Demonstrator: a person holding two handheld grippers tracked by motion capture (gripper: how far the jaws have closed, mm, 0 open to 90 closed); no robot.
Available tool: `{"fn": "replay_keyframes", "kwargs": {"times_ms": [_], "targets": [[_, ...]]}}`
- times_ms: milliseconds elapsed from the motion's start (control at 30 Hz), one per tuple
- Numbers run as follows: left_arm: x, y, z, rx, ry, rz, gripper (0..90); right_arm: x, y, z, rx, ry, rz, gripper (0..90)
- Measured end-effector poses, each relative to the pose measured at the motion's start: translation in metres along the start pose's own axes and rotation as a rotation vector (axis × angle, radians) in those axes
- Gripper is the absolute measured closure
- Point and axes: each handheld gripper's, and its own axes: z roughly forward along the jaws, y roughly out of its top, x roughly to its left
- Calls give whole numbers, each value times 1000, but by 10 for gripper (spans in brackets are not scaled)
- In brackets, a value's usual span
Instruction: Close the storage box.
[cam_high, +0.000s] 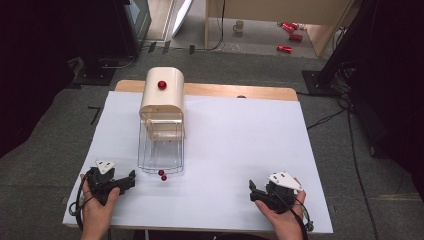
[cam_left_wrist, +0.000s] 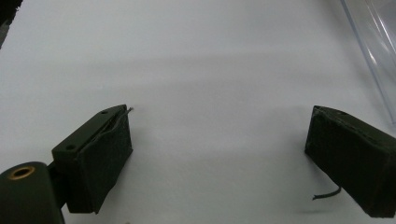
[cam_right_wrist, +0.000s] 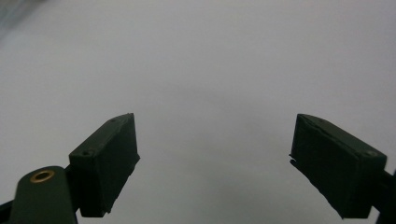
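Observation:
A cream bread-box-like container (cam_high: 162, 95) with a red knob (cam_high: 161, 85) stands at the back left of the white table (cam_high: 240, 145). Its clear lid (cam_high: 161, 150) lies open toward me; the clear lid's edge (cam_left_wrist: 373, 51) shows in the left gripper view. Two small red balls (cam_high: 162, 175) rest on the table just in front of the lid. My left gripper (cam_high: 131, 180) (cam_left_wrist: 219, 154) lies open near the front left, its tips pointing right toward the balls. My right gripper (cam_high: 253, 192) (cam_right_wrist: 217, 158) rests open at the front right, nothing between its jaws.
Beyond the table lies grey floor, with a mug (cam_high: 239, 26) and red cans (cam_high: 290, 30) under a wooden bench at the back. Dark stands and cables flank both sides. A wooden board's edge (cam_high: 235, 91) shows behind the white sheet.

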Motion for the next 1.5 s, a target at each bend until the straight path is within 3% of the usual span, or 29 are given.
{"fn": "replay_keyframes", "kwargs": {"times_ms": [267,700,1067,1233,1500], "targets": [[0,0,0,0,0,0,71,28,12,4,-23,49,-40,171],[0,0,0,0,0,0,71,66,29,5,-87,79,-66,252],[0,0,0,0,0,-1,71,101,41,11,-88,148,-80,267],[0,0,0,1,0,0,71,118,42,13,-86,211,-105,400],[0,0,0,1,1,0,71,140,44,17,-100,253,-120,443]]}}
